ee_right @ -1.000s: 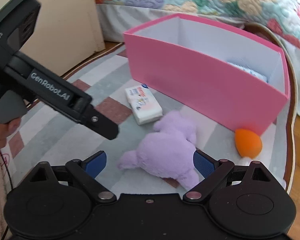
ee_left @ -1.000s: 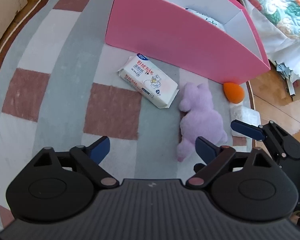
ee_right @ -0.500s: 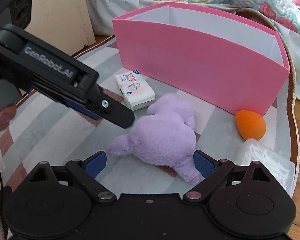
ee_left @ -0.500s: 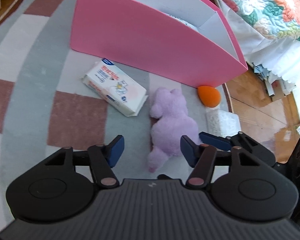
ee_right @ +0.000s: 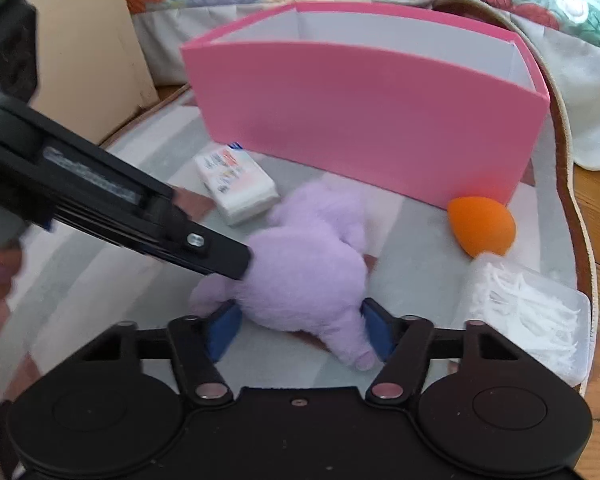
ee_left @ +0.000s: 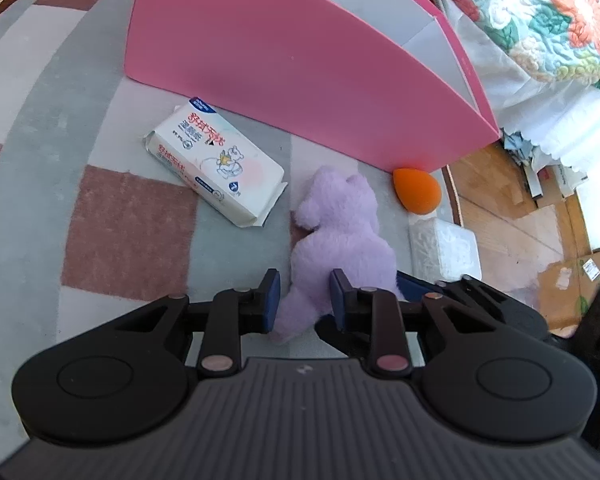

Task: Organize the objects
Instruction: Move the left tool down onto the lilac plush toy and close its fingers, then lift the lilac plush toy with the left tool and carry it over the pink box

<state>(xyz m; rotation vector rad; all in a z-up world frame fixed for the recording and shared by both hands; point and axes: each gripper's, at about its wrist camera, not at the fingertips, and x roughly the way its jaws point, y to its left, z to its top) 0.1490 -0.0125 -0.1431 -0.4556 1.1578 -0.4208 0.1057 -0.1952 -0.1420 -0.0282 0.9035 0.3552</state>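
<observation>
both grippers tilt steeply down, jaws clamping the purple plush toy (ee_right: 308,264)

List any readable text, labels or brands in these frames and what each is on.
Wipes pack: red Chinese characters and smaller print, too distorted to quote; a cartoon bear drawing.
Left gripper side: a label strip, motion-blurred, unreadable.
Cardboard box on the wood floor: white sticker, too small.
Pink box, purple plush, orange sponge: no text.
</observation>
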